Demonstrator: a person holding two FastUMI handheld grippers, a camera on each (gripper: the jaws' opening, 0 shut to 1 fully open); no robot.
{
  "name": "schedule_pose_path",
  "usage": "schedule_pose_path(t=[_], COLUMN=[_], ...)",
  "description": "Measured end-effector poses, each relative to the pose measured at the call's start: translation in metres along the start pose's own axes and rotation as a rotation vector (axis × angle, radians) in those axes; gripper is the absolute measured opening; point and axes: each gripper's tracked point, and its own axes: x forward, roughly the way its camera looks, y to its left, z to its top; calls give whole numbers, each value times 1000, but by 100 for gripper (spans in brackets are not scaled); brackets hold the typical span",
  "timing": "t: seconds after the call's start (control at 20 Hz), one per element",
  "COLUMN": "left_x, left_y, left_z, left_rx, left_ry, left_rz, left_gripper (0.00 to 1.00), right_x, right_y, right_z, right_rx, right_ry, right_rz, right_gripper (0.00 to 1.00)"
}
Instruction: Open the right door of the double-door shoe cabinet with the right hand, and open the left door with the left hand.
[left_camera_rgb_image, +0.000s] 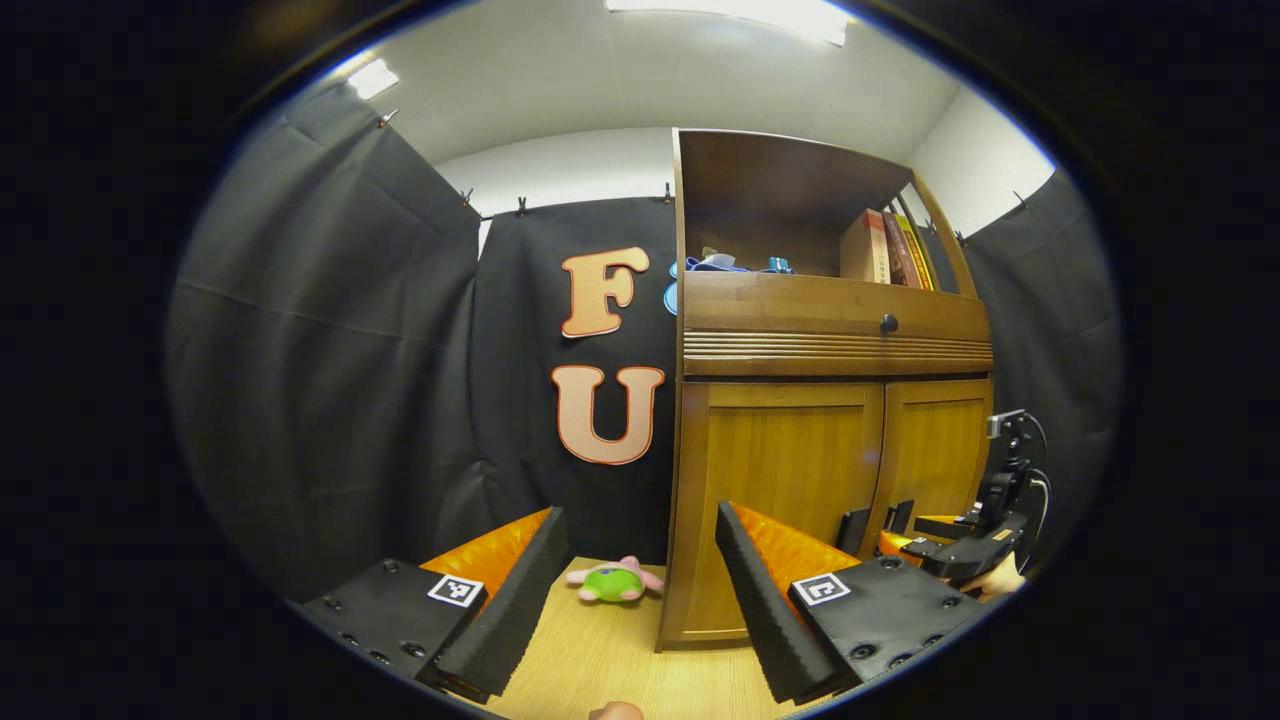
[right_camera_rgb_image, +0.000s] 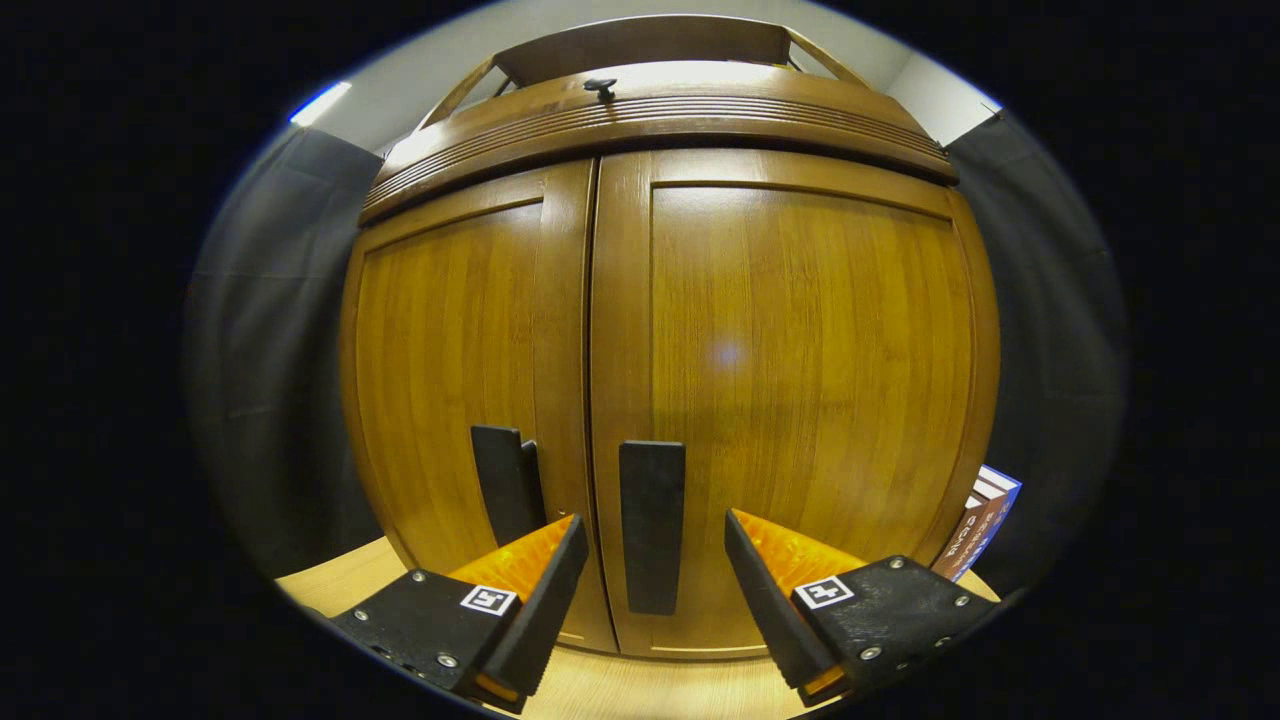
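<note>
Item: my right gripper (right_camera_rgb_image: 655, 560), fingers spread apart, grasping nothing. It faces the shoe cabinet (right_camera_rgb_image: 670, 330) at close range; both doors sit closed. The right door's handle (right_camera_rgb_image: 652, 525), a dark upright bar, stands between my fingers, beyond their tips; whether they touch it I cannot tell. The left door's handle (right_camera_rgb_image: 508, 482) stands just left of the centre seam. A book (right_camera_rgb_image: 978, 520) leans at the cabinet's far right corner.

Item: my left gripper (left_camera_rgb_image: 640, 560), likewise released and bare, held back from the cabinet (left_camera_rgb_image: 830, 400) and left of it over the tabletop (left_camera_rgb_image: 600, 660). This view adds what the close one lacks: the open upper shelf with books (left_camera_rgb_image: 890, 250) and blue items (left_camera_rgb_image: 730, 264), a drawer knob (left_camera_rgb_image: 888, 323), a green and pink plush toy (left_camera_rgb_image: 612, 582) on the tabletop beside the cabinet's left side, and my right gripper (left_camera_rgb_image: 950, 545) before the doors.
</note>
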Motion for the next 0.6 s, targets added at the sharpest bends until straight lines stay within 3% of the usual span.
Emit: schedule_pose_path(t=[0.05,0.1,0.15,0.2,0.3,0.35,0.4,0.45,0.5,0.6], left_x=[0,-1,-1,-1,-3,-4,-5,-5,-5,-8], left_y=[1,1,2,4,6,5,5,6,6,2], left_z=[0,0,0,-1,-2,-1,0,-1,0,1], left_rx=[-1,-2,0,1,-2,-2,-1,0,2,4], left_ry=[1,0,-1,-1,0,-1,-4,-5,-6,-8], left_rz=[-2,-2,-1,3,11,8,7,11,13,6], left_gripper=[95,95,95,95,95,95,95,95,95,96], right_x=[2,4,5,6,5,6,5,5,5,5], right_y=[1,2,4,6,7,7,6,6,4,0], right_z=[-1,-2,-3,-5,-5,-5,-4,-4,-5,-8], right_rx=[3,7,11,14,18,20,23,28,34,47], right_ry=[2,5,9,11,11,7,5,4,6,18], right_rz=[2,6,12,17,23,25,24,22,19,8], right_gripper=[73,80,77,62,75,52,67,65,52,47])
